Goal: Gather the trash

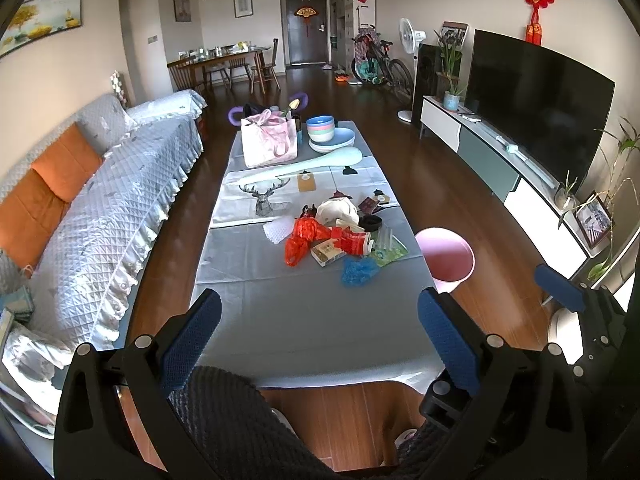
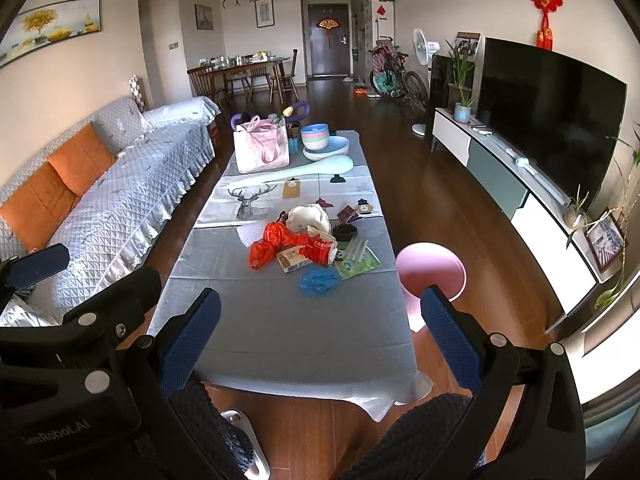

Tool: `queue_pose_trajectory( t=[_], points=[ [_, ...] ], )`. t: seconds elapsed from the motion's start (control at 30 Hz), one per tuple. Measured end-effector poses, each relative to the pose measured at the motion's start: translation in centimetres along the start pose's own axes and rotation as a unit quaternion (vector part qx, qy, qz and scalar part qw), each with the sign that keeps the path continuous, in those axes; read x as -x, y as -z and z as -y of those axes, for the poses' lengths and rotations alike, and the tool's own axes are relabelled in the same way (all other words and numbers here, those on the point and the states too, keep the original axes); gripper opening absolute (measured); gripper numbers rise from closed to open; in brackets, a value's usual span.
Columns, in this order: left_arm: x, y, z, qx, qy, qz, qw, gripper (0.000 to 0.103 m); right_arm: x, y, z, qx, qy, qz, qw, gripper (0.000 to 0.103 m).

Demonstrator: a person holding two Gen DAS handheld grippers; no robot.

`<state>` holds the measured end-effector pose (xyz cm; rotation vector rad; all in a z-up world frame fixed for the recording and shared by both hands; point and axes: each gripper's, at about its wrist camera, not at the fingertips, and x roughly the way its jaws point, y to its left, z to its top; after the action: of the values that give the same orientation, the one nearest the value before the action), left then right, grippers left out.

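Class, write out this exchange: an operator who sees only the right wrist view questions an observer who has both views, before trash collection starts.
Operator: My right tool covers the near rim of the pink bin. Is anything in it?
Observer: The left wrist view shows its whole mouth, and it looks empty.
Operator: I see only one pad of the left tool. Is it open?
Observer: Yes, it is wide open, with nothing between its fingers.
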<state>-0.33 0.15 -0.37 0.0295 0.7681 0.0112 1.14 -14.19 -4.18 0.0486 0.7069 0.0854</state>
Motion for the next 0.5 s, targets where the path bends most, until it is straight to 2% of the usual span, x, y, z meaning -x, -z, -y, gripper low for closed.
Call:
queue_pose_trajectory(
  t=[0.5],
  points=[
    [0.16, 0.22, 0.06, 0.002, -0.001, 0.001, 1.0, 0.096, -0.01, 0.18, -0.05, -0.001, -0.002, -0.005, 1.0, 0.098]
  ],
)
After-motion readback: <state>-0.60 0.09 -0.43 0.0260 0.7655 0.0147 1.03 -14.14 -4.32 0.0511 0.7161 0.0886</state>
